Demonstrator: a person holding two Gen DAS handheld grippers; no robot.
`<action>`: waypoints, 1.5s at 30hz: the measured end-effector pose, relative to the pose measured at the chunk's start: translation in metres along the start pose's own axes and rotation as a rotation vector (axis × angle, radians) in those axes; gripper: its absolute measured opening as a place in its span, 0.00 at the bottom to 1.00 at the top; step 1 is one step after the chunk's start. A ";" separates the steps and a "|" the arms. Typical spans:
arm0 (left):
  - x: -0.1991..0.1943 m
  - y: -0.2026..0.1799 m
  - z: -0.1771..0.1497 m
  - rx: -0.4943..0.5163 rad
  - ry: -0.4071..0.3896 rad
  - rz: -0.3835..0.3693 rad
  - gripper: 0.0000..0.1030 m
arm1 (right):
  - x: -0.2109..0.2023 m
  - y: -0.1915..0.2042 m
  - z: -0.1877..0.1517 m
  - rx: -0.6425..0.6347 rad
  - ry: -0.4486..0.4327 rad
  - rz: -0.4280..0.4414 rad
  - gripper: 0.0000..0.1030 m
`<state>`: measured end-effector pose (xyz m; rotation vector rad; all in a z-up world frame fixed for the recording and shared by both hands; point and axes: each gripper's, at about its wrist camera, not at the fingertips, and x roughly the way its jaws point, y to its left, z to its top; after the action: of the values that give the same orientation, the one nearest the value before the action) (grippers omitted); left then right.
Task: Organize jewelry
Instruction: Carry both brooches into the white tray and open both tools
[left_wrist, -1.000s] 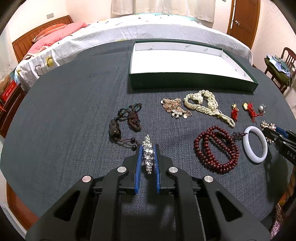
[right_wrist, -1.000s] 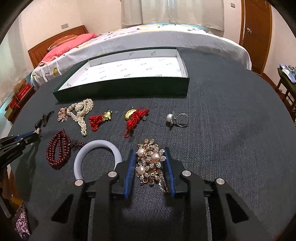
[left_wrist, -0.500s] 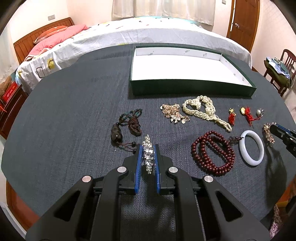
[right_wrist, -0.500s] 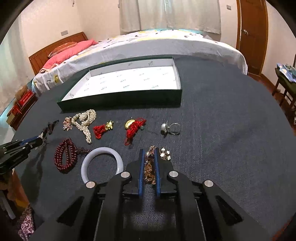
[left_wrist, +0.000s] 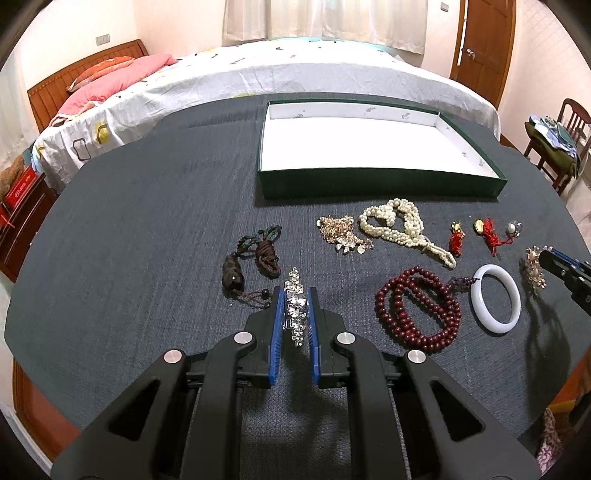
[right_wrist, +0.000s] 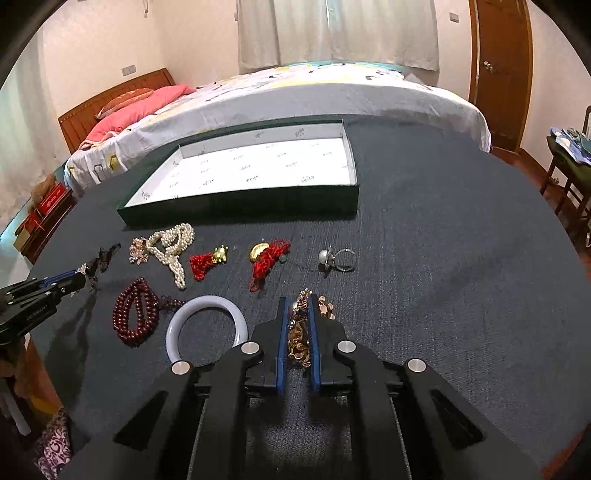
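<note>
Jewelry is mostly spread on the table (left_wrist: 147, 221) ahead of both tongs, left tongs (left_wrist: 295, 314) clamped on a rhinestone piece (left_wrist: 294, 308), right tongs (right_wrist: 298, 321) pinching the pearl-and-gold brooch (right_wrist: 300, 328) (presumably both headed for the tray (left_wrist: 369, 182) beyond).

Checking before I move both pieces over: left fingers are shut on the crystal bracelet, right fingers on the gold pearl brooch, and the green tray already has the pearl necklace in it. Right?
Not quite. The green tray holds nothing yet; in the right wrist view the pearl necklace lies on the table in front of it. The rest holds: the left gripper is shut on the crystal bracelet, the right gripper on the gold pearl brooch.
</note>
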<state>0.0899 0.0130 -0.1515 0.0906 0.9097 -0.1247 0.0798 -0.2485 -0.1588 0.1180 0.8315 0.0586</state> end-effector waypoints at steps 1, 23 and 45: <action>-0.001 0.000 0.000 -0.001 -0.002 0.000 0.12 | -0.002 0.000 0.001 0.001 -0.006 0.002 0.10; -0.038 -0.012 0.063 0.014 -0.146 -0.062 0.12 | -0.049 0.013 0.074 -0.014 -0.209 0.077 0.10; 0.082 -0.022 0.202 0.001 -0.177 -0.058 0.12 | 0.079 0.001 0.195 -0.017 -0.220 0.096 0.10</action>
<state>0.2943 -0.0406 -0.0936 0.0531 0.7358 -0.1846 0.2769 -0.2556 -0.0866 0.1461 0.6051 0.1405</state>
